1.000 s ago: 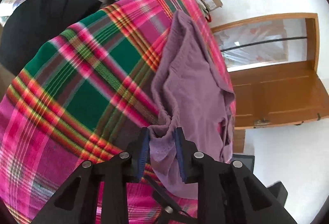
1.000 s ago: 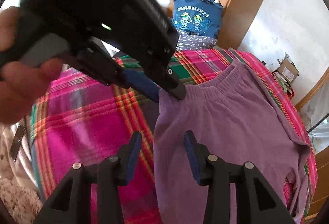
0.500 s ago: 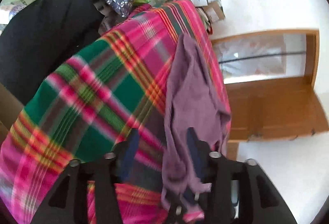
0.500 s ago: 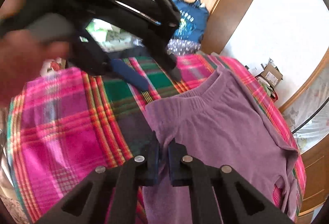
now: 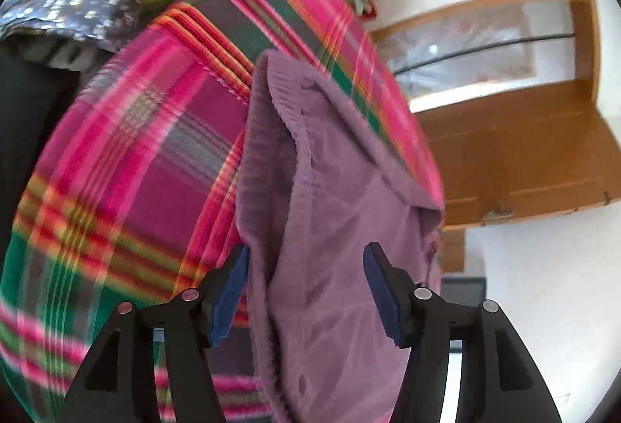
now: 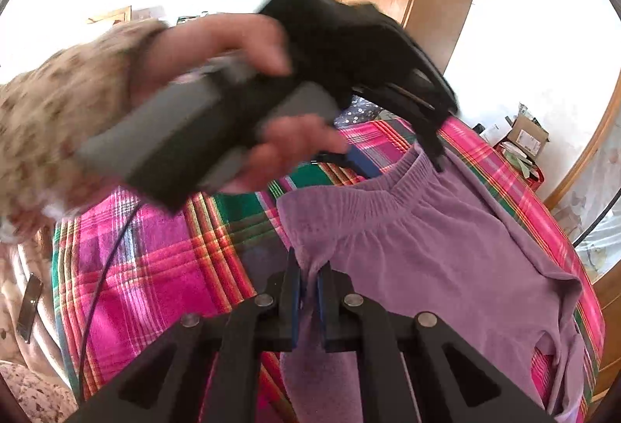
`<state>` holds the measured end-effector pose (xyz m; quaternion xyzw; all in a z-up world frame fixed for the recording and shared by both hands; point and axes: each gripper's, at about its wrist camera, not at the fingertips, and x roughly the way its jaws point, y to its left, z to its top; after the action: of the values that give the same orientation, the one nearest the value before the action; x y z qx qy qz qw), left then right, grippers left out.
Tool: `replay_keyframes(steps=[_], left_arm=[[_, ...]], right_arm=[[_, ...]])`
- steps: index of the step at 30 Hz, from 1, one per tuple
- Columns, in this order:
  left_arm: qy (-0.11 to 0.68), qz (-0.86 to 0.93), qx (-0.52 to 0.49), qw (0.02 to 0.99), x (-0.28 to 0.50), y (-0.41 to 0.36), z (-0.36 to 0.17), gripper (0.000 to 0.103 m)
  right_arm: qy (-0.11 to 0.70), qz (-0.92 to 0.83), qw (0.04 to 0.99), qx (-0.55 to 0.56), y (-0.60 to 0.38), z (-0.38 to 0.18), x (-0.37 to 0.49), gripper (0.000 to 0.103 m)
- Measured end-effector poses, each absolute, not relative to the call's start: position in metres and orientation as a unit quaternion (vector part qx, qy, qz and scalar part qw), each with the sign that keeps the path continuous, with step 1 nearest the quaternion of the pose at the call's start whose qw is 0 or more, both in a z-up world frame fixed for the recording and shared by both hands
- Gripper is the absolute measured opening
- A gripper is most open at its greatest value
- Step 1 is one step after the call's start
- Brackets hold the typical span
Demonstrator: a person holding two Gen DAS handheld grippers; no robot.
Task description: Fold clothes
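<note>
We've got the soft purple knit trousers (image 6: 446, 252) lying on the bed's pink-and-green plaid blanket (image 6: 155, 267), long axis running from the waistband away toward the wooden door. Right tool (image 6: 306, 291) is pinched tight on a waistband corner. Left tool (image 5: 306, 291) has just been opening, its pads clear of the fabric between them. If we lift one-handed, it'll bunch and twist.
</note>
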<state>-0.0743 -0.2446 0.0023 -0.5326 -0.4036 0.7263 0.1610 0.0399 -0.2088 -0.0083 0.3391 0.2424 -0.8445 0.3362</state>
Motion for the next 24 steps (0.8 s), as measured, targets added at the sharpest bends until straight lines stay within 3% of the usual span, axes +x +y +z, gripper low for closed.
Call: replay_keyframes(steps=[3,4,5,6,24], left_arm=[[-0.396,0.718,-0.545,0.174,-0.088,-0.244,0.001,0.059],[-0.393,0.717,-0.549,0.172,-0.091,-0.246,0.0,0.053],[-0.39,0.718,-0.553,0.165,-0.092,-0.248,-0.002,0.028],[-0.387,0.718,-0.556,0.159,-0.094,-0.251,-0.003,0.01],[-0.375,0.758,-0.518,0.129,-0.082,-0.331,0.01,0.009]], right_arm=[[0.24,-0.841,0.342,0.344,-0.211,-0.012,0.032,0.007],[0.241,-0.839,0.345,0.345,-0.212,-0.014,0.03,0.007],[0.242,-0.837,0.347,0.346,-0.213,-0.015,0.029,0.007],[0.244,-0.835,0.35,0.347,-0.215,-0.017,0.028,0.007],[0.233,-0.81,0.407,0.353,-0.274,-0.022,0.004,0.007]])
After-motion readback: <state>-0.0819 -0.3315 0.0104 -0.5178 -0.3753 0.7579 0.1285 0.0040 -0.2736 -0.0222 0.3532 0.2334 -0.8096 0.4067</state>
